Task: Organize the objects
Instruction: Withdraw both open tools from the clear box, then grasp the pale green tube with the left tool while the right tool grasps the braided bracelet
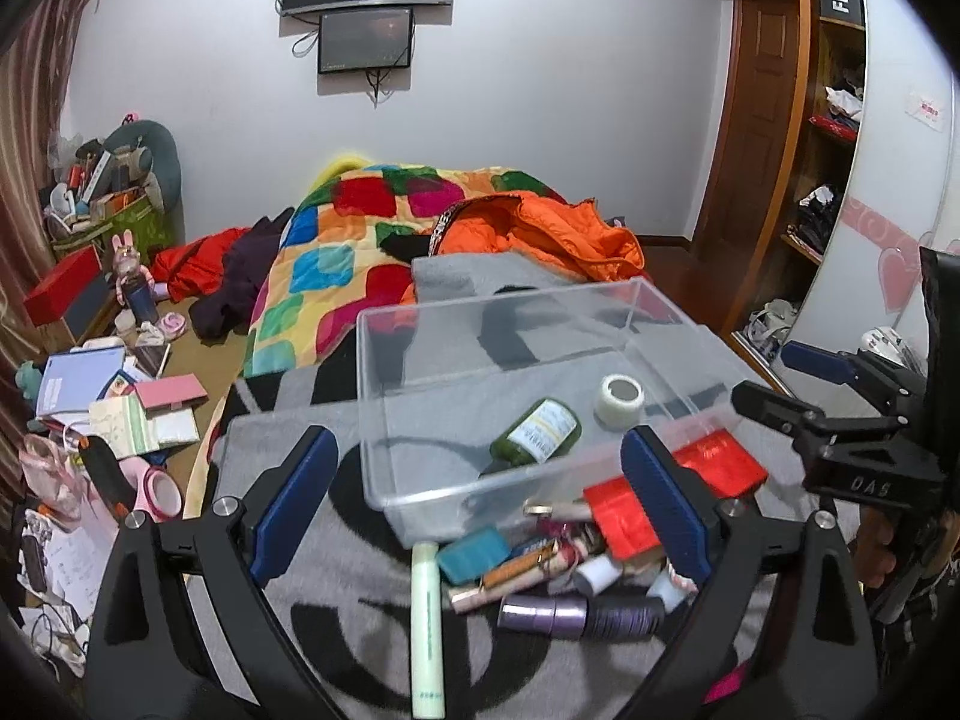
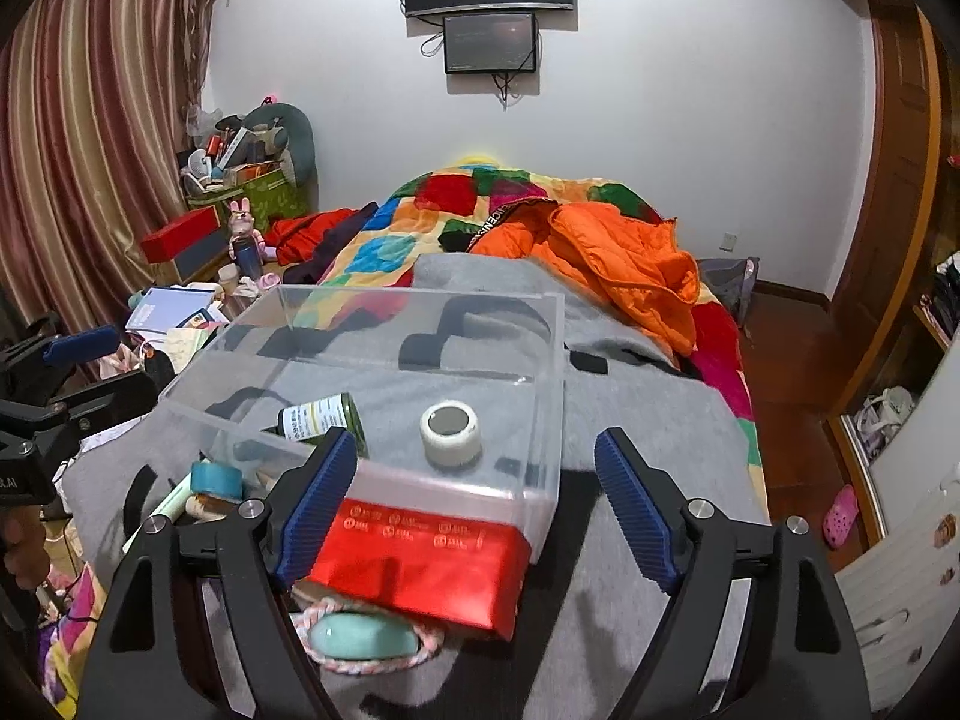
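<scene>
Clear bin (image 1: pixel 600 324) on grey blanket (image 2: pixel 630 630) at the bed's near end, open top. Inside bin – green bottle (image 1: pixel 537 435) lying on its side, white tape roll (image 1: pixel 621 399) upright beside it, apart. Against bin's near wall on the blanket: red boxes (image 1: pixel 624 516), teal case (image 1: pixel 474 552), pale green tube (image 1: pixel 427 624), purple bottle (image 1: pixel 576 615), other cosmetics piled. Left gripper (image 1: pixel 477 510) jaws wide apart, nothing between pads. Right gripper (image 2: pixel 480 504) jaws apart too – over red box (image 2: pixel 414 564), not gripping. Teal oval (image 2: pixel 360 639) under right gripper.
</scene>
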Action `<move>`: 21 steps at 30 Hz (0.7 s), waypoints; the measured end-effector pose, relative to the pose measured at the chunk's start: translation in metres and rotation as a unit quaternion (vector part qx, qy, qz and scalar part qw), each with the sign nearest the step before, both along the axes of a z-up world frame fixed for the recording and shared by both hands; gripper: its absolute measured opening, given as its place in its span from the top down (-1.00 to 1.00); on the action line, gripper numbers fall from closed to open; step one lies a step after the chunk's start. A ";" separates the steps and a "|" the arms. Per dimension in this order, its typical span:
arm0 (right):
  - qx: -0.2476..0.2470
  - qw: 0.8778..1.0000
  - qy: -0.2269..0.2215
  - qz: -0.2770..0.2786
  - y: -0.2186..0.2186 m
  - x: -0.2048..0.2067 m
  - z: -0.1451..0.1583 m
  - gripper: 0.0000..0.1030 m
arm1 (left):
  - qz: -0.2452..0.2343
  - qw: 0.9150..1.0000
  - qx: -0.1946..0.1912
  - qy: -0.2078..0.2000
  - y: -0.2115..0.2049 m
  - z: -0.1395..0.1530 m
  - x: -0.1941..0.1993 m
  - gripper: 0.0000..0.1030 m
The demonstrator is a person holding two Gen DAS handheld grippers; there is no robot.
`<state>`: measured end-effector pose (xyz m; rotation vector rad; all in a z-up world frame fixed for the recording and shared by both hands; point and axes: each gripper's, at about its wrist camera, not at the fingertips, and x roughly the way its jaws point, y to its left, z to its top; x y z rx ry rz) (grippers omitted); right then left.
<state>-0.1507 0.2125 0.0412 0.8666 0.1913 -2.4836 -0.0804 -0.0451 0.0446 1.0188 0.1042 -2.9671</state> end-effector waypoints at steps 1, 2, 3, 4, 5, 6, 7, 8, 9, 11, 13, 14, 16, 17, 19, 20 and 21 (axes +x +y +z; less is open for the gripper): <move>-0.001 1.000 -0.002 -0.001 0.001 0.001 -0.001 -0.54 | 0.001 1.000 0.001 -0.003 -0.002 -0.002 0.002 -0.87; -0.002 1.000 -0.004 -0.002 0.002 0.003 -0.003 -0.54 | 0.002 1.000 0.002 -0.006 -0.003 -0.005 0.004 -0.87; -0.004 1.000 -0.008 -0.003 0.004 0.005 -0.005 -0.54 | 0.002 1.000 0.002 -0.009 -0.004 -0.007 0.006 -0.87; -0.005 1.000 -0.011 -0.004 0.005 0.006 -0.007 -0.54 | 0.003 1.000 0.002 -0.012 -0.005 -0.011 0.009 -0.87; -0.007 1.000 -0.015 -0.004 0.006 0.007 -0.009 -0.54 | 0.004 1.000 0.001 -0.017 -0.007 -0.015 0.011 -0.87; -0.008 1.000 -0.019 -0.006 0.008 0.010 -0.012 -0.54 | 0.004 1.000 0.000 -0.021 -0.007 -0.019 0.013 -0.87; -0.008 1.000 -0.022 -0.007 0.009 0.011 -0.015 -0.54 | 0.005 1.000 0.000 -0.024 -0.008 -0.022 0.015 -0.87; -0.007 1.000 -0.025 -0.009 0.010 0.013 -0.017 -0.54 | 0.006 1.000 -0.001 -0.027 -0.009 -0.026 0.017 -0.87; -0.005 1.000 -0.029 -0.011 0.012 0.014 -0.021 -0.54 | 0.007 1.000 -0.001 -0.031 -0.011 -0.031 0.020 -0.87; -0.003 0.999 -0.035 -0.014 0.015 0.018 -0.026 -0.54 | 0.008 0.999 0.000 -0.037 -0.012 -0.040 0.024 -0.87; -0.007 0.999 -0.046 -0.014 0.018 0.022 -0.032 -0.54 | 0.010 0.999 0.002 -0.043 -0.014 -0.048 0.027 -0.87; -0.009 0.999 -0.049 -0.014 0.020 0.023 -0.035 -0.54 | 0.011 0.999 0.003 -0.045 -0.014 -0.053 0.029 -0.86; -0.006 0.999 -0.050 -0.018 0.021 0.027 -0.042 -0.54 | 0.013 0.999 0.005 -0.051 -0.015 -0.061 0.033 -0.71; 0.000 0.998 -0.051 -0.020 0.020 0.029 -0.046 -0.54 | 0.013 0.998 0.006 -0.057 -0.015 -0.065 0.034 -0.55; 0.009 0.998 -0.055 -0.021 0.019 0.032 -0.053 -0.54 | 0.012 0.998 0.013 -0.067 -0.017 -0.073 0.037 -0.40; 0.011 0.998 -0.057 -0.020 0.019 0.034 -0.056 -0.54 | 0.011 0.997 0.017 -0.070 -0.018 -0.077 0.039 -0.36; 0.013 0.998 -0.065 -0.017 0.019 0.036 -0.062 -0.53 | 0.011 0.997 0.019 -0.073 -0.019 -0.080 0.040 -0.33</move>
